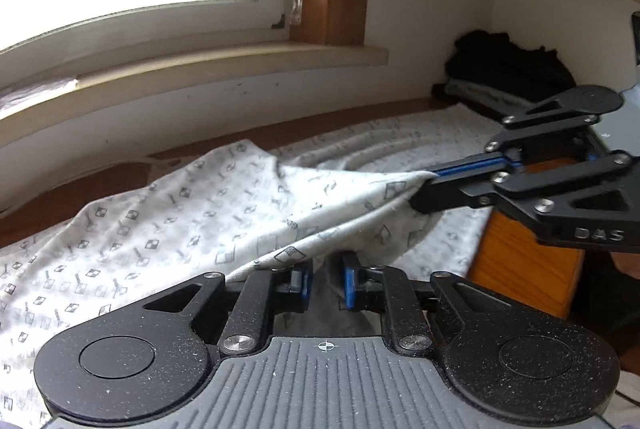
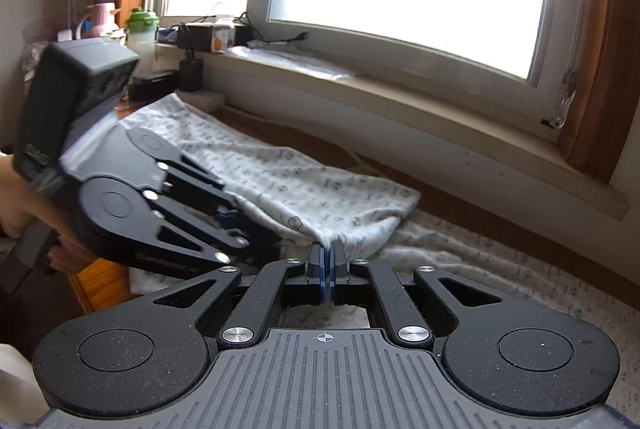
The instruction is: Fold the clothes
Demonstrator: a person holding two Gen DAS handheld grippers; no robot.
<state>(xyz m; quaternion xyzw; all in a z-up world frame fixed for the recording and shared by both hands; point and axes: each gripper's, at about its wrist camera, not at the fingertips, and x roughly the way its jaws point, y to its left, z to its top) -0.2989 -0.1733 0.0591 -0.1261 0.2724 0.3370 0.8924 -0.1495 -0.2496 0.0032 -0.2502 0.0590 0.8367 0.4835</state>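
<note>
Patterned garment [image 1: 168, 213] pinched by right hand-held gripper [image 2: 327, 253], jaws closed; left hand-held gripper [image 1: 326, 281] slightly parted, cloth between, unclamped.

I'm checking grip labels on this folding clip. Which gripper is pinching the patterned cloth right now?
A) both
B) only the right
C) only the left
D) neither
B: the right gripper has its blue pads shut on a bunched edge of the cloth, while the left gripper shows a clear gap between its pads, which press on nothing.
</note>
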